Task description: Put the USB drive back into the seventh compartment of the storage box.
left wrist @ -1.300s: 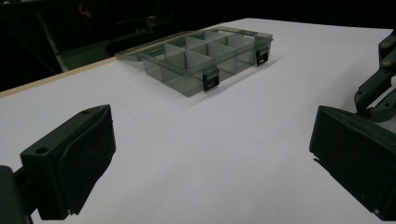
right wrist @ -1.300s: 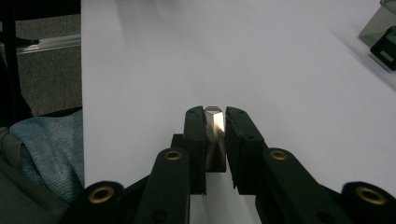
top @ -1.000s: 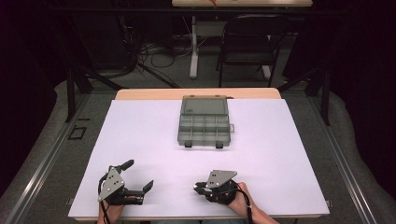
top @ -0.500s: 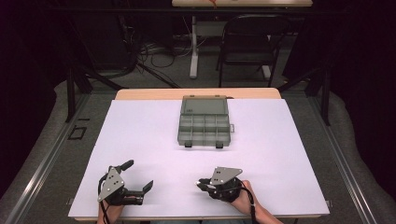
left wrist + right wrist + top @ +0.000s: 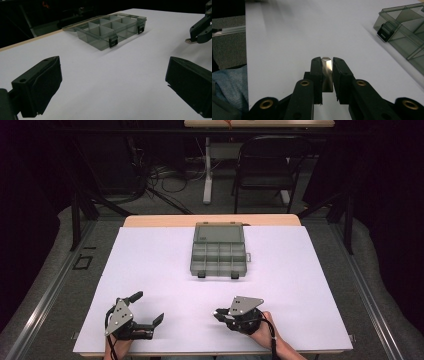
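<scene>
Jaws of the right gripper point(image 5: 327, 72) are clenched on a small shiny metal piece point(image 5: 327, 71), a flat sliver with a bevelled tip that stands upright between the two black pads and pokes just past them. The grip looks deliberate: pinched by its flat faces, the piece cannot twist, and its free tip points ahead, ready to be lowered into something. From above, this gripper point(image 5: 220, 312) sits low near the front edge of the white table point(image 5: 300, 285), aimed toward the person's left.

Across from it, the left gripper point(image 5: 150, 307) is released, its jaws spread wide with nothing but bare tabletop between them. It seems to be parked there, perhaps ready to steady something.

Farther back, well apart from both, lies the clear compartment box point(image 5: 218, 256), its lid folded flat behind it and its two black latches point(image 5: 113, 41) facing the person. Open like that, with its dividers exposed, it is probably where the metal piece is meant to go.
</scene>
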Available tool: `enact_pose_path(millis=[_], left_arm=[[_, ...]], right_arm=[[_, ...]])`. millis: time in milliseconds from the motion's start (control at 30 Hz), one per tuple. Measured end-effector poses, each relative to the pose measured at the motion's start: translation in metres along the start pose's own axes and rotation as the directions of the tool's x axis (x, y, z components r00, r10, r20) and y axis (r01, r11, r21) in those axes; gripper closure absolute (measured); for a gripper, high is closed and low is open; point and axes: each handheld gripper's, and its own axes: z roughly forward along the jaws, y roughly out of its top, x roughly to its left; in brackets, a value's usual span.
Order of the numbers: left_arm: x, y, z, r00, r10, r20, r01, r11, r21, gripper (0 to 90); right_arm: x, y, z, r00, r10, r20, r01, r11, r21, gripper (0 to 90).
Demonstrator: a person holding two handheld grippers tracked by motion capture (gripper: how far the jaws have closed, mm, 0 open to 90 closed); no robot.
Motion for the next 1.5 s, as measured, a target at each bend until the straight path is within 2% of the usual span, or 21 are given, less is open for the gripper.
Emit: enact_pose_path(millis=[600,1500], left_arm=[[0.0,0.0,0.0,1.0,0.002,-0.005,-0.002,1.0,0.003,0.7],[-0.001,0.0,0.0,1.0,0.002,-0.007,-0.002,1.0,0.0,0.7]], right_arm=[[-0.011,0.001,-0.013,0.9989,0.014,0.046,-0.013,1.0,-0.022,79.1],[-0.023,0.0,-0.024,0.9947,0.024,0.1,-0.02,0.999,-0.039,79.2]])
